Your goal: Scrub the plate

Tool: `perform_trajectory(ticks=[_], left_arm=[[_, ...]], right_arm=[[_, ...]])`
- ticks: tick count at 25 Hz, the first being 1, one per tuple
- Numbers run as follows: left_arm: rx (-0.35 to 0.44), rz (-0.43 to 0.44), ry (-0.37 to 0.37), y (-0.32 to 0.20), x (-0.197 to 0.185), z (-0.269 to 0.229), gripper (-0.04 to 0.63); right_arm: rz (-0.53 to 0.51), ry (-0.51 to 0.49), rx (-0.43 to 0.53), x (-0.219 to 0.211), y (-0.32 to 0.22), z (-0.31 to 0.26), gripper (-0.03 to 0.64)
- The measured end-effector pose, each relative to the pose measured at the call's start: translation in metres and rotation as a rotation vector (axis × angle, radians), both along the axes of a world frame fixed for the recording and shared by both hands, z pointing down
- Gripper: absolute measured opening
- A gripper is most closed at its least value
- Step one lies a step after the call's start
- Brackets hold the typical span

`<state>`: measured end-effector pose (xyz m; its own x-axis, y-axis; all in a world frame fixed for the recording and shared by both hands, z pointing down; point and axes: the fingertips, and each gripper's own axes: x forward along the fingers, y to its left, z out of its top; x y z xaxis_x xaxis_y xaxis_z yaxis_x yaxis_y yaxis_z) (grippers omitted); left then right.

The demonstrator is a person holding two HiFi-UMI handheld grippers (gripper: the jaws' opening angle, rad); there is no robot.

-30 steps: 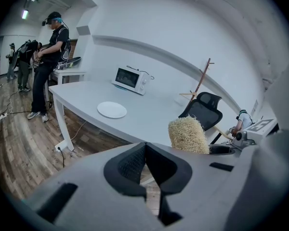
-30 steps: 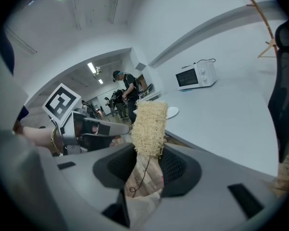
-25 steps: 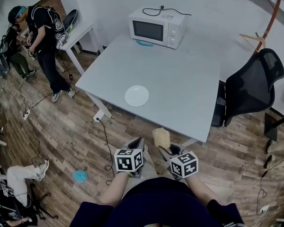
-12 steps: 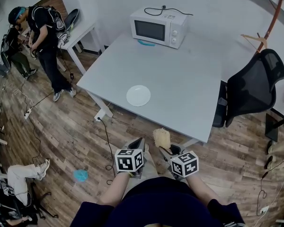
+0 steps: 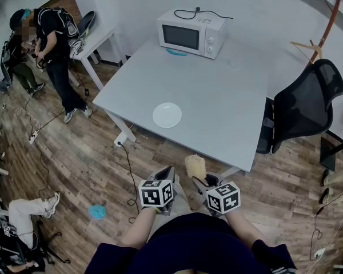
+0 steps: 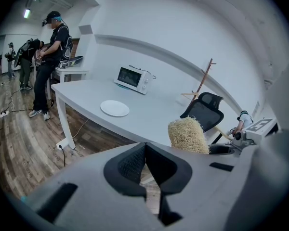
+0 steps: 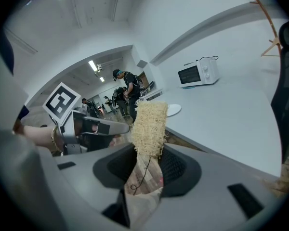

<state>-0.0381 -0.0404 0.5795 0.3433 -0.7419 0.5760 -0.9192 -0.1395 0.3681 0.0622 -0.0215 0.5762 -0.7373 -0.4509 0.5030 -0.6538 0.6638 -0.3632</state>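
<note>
A round white plate (image 5: 167, 115) lies on the grey table (image 5: 217, 96) near its front left part; it also shows as the plate (image 6: 114, 108) and the plate (image 7: 174, 109). My right gripper (image 5: 199, 177) is shut on a pale fibrous scrubber (image 5: 195, 166), which sticks up from its jaws as the scrubber (image 7: 148, 126). The left gripper (image 5: 167, 174) is shut with nothing between its pads (image 6: 145, 161). Both are held close to my body, over the floor, short of the table's near edge. The scrubber (image 6: 188, 134) stands beside the left gripper.
A white microwave (image 5: 191, 33) sits at the table's far end. A black office chair (image 5: 306, 104) stands to the right. People (image 5: 51, 50) stand by a smaller desk at far left. Cables (image 5: 126, 164) run across the wooden floor.
</note>
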Motion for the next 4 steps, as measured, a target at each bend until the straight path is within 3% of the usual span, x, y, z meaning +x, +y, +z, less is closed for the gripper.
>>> perform_trajectory(ticks=[4], left_arm=[[0.001, 0.003, 0.004, 0.0029, 0.0009, 0.0003, 0.018]], right_arm=[[-0.009, 0.003, 0.005, -0.0012, 0.0034, -0.0006, 0.147]])
